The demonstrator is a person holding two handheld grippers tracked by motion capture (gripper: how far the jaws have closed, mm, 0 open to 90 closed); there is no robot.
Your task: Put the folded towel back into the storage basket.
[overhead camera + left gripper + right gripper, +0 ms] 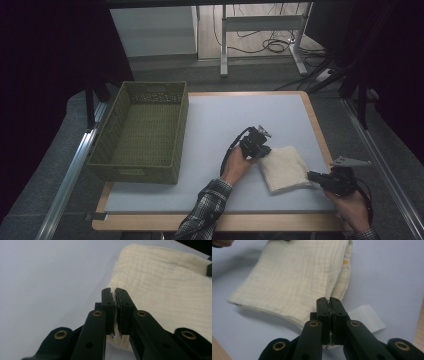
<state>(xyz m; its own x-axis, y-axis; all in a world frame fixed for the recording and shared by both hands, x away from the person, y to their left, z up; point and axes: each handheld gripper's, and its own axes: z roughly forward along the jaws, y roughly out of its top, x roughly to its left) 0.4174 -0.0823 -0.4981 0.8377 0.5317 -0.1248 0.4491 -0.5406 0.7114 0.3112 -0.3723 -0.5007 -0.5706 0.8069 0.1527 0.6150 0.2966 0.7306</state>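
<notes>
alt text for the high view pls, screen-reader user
A person pinches a folded cream cloth on a pale table mat, the left claw shut on its left edge and the right claw shut on its right corner. An empty green woven basket sits at the mat's left.

I see the folded cloth (286,167) as cream crinkled gauze, soft and matt. Left of the cloth, the basket (142,132) is green woven wicker, rough. Beneath the cloth, the table (210,130) has a smooth matt pale-grey top with a wood edge. Jaws touching the cloth are matt black plastic with brass-coloured rivets.
</notes>
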